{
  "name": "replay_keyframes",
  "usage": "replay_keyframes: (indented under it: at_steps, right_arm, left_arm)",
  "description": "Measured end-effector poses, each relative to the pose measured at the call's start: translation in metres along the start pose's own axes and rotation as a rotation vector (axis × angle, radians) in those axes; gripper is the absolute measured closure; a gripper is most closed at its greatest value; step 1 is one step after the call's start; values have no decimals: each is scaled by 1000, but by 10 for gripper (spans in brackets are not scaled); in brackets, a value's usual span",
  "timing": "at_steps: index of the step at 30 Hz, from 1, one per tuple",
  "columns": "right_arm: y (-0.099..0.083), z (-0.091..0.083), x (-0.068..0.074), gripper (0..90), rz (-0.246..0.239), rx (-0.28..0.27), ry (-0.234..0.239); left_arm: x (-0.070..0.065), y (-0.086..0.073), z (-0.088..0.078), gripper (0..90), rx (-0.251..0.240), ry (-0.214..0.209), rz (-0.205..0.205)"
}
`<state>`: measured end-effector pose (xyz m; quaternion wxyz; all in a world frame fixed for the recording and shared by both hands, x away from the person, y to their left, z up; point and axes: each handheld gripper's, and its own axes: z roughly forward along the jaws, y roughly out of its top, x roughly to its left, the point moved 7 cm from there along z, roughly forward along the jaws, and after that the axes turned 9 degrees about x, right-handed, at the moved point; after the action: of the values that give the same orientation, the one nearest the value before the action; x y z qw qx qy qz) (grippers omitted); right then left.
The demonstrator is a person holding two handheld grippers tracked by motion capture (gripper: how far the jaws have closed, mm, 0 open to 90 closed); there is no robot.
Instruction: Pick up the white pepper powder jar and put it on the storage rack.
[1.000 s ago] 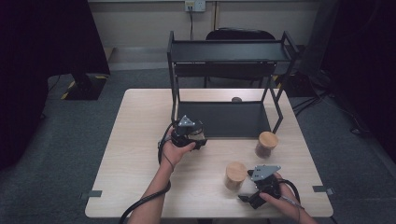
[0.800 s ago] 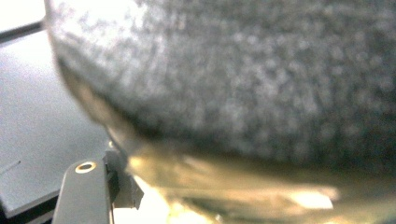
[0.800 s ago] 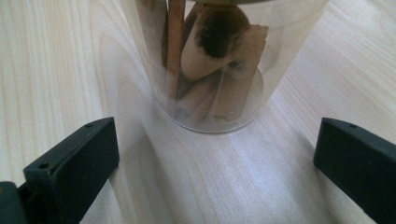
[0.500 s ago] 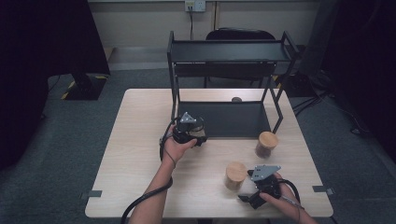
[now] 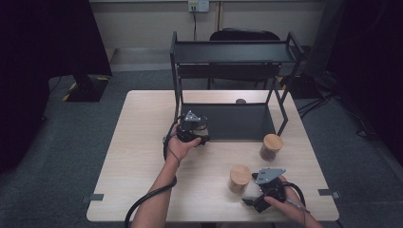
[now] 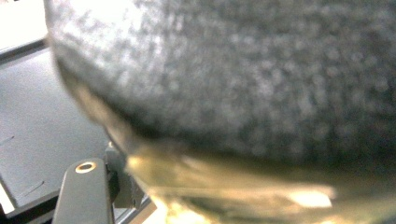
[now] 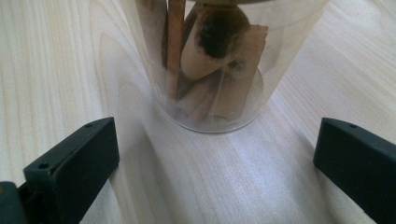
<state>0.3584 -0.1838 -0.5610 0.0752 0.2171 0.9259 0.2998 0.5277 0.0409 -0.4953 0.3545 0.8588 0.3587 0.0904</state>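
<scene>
High view: left gripper (image 5: 196, 130) sits at the front left corner of the black two-tier rack (image 5: 233, 52), over the edge of its bottom shelf, on the wooden table (image 5: 142, 142). It is clamped on a jar, but the gripper body and hand cover that jar, so its shape can't be made out here. Right gripper (image 5: 253, 202) is near the table's front edge, jaws pointing at the cinnamon jar (image 5: 239, 178) just beside it, not touching. That jar is clear with a round wooden lid. A second wood-lidded jar (image 5: 271, 147) stands further back, by the rack's front right leg, contents dark, too small to identify. Small dark disc (image 5: 241, 101) on the table behind the rack, unclear what it is.

Left gripper view: held jar (image 6: 243, 93) is right against the lens, badly blurred. Dark speckled mass behind glass, amber glint along the lower edge; contents can't be identified. One black jaw tip shows bottom left, the other is hidden behind the jar. Grey rack shelf (image 6: 42, 121) behind.

Right gripper view: jaws spread wide, nothing between them. Cinnamon jar (image 7: 219, 65) stands upright on the table ahead, centred between the jaws; rolled brown bark sticks visible through clear glass. Top of the jar is cut off by the frame.

No labels or readable writing anywhere.
</scene>
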Motion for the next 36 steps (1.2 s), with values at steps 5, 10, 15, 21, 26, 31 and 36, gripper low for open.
replay_keyframes:
  at_steps: [5, 10, 15, 21, 26, 31, 36]
  right_arm:
    - [0, 0, 0, 0, 0, 0, 0]
    - [0, 0, 0, 0, 0, 0, 0]
    - [0, 0, 0, 0, 0, 0, 0]
    - [0, 0, 0, 0, 1, 0, 0]
    - [0, 0, 0, 0, 0, 0, 0]
    - [0, 0, 0, 0, 0, 0, 0]
    - [0, 0, 0, 0, 0, 0, 0]
  left_arm:
    - [2, 1, 0, 311, -4, 3, -5]
    - [5, 4, 1, 311, -3, 3, -11]
    - [7, 7, 3, 311, -4, 6, -17]
    - [9, 11, 5, 311, -1, 14, -18]
    - [10, 14, 5, 311, -5, 14, -25]
    - [11, 17, 8, 311, -2, 15, -29]
    - [13, 18, 12, 312, 7, 21, -31]
